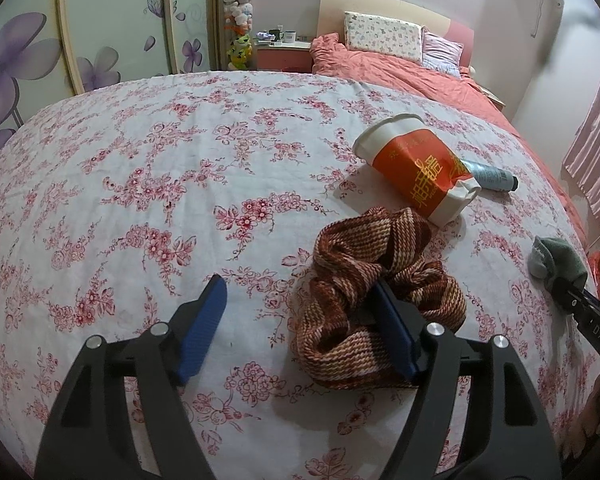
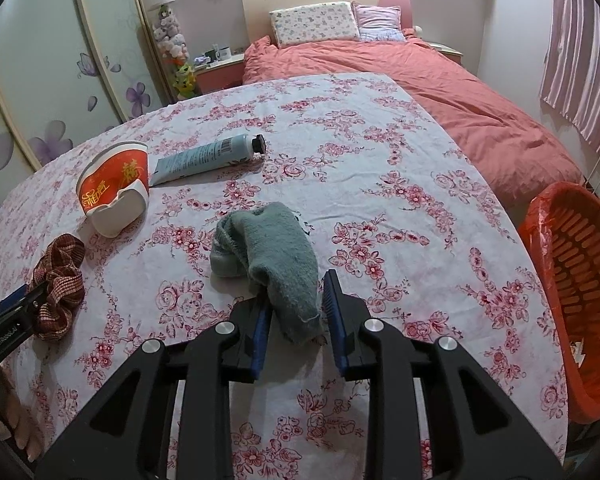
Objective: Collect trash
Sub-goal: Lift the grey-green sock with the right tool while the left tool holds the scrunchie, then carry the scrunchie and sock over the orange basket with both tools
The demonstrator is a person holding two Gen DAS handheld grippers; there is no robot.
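On the floral tablecloth (image 1: 160, 200) lie a crushed red and white paper cup (image 1: 416, 168), a blue-grey tube (image 1: 492, 178), a brown knitted scrunchie (image 1: 364, 264) and a grey-green sock (image 2: 276, 256). My left gripper (image 1: 300, 328) is open; its right finger rests against the scrunchie, which lies partly outside the jaws. My right gripper (image 2: 296, 320) is open with the sock's near end between its fingers, the jaws not closed on it. The cup (image 2: 114, 188), the tube (image 2: 208, 156) and the scrunchie (image 2: 58, 284) also show in the right wrist view.
An orange trash basket (image 2: 580, 280) with a liner stands beside the table on the right. A bed with a salmon cover (image 2: 440, 92) lies behind the table. Wardrobe doors (image 1: 100, 32) are at the left.
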